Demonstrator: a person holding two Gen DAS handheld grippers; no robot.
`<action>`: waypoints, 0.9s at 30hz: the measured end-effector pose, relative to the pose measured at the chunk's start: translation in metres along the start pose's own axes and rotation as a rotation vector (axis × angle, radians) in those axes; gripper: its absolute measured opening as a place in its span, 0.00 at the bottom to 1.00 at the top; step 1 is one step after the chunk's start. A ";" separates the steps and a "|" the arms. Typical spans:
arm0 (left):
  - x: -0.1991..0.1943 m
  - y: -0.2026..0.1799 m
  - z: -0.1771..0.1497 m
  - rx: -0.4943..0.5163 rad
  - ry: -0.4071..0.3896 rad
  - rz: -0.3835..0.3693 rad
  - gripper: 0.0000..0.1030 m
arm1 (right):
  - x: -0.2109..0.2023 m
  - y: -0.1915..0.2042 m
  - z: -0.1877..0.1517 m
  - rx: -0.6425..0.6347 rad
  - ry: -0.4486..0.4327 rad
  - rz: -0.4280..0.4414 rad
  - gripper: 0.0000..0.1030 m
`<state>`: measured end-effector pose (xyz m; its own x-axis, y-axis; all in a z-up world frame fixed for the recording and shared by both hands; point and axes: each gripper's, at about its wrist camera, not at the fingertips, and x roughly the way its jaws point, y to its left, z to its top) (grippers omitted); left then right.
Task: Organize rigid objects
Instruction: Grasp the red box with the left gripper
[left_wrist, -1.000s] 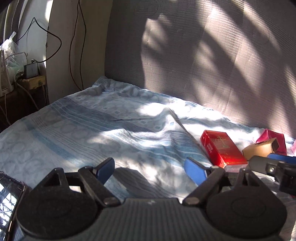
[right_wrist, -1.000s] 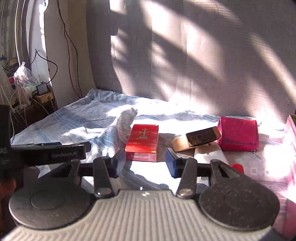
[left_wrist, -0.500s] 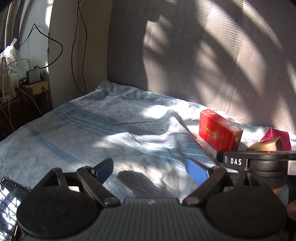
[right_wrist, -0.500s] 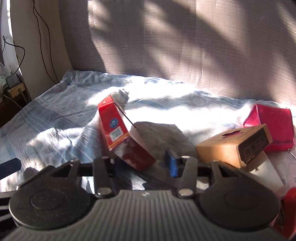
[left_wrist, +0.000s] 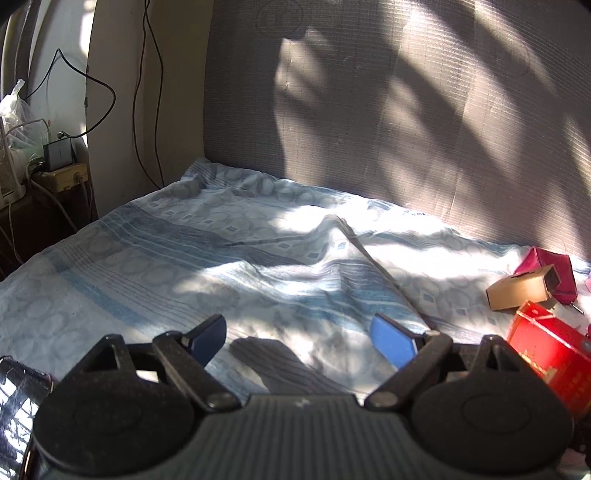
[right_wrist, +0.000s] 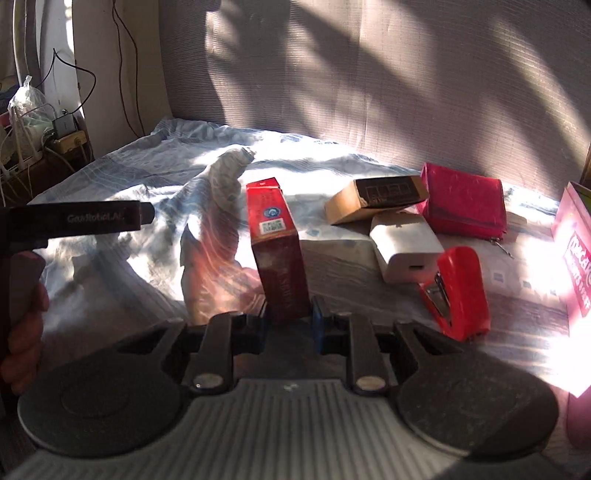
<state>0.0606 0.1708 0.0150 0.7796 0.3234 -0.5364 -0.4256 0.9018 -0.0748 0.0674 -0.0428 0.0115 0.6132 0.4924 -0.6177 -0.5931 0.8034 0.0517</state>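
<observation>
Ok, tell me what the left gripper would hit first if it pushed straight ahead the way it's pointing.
The left gripper has open, empty jaws angled down at the blue patterned bedsheet, so it would likely meet the sheet first. The cardboard box and red box lie off to its right, out of that line.

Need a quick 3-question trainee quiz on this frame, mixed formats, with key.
1. True or false: the right gripper is shut on the red box.
2. Multiple choice. In the right wrist view, what lies nearest the stapler? A) brown box B) white adapter C) pink pouch
3. Fill in: the left gripper is ____ , with only the bedsheet between its fingers.

Key: 1 true. The right jaws have just been closing, and the pads press the red box's sides. 2 B. 3 open.
</observation>
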 end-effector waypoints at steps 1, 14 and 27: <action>-0.001 -0.001 0.000 0.003 -0.004 -0.009 0.86 | -0.011 -0.002 -0.007 0.002 -0.001 0.005 0.25; 0.012 -0.036 -0.005 0.187 0.117 0.038 0.83 | -0.130 -0.069 -0.095 0.294 -0.070 -0.218 0.49; -0.068 -0.068 -0.017 -0.003 0.215 -0.441 0.85 | -0.145 -0.068 -0.095 0.072 -0.180 -0.146 0.70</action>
<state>0.0283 0.0828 0.0422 0.7733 -0.1557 -0.6146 -0.0781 0.9386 -0.3361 -0.0308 -0.2004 0.0234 0.7769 0.4158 -0.4728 -0.4566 0.8891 0.0317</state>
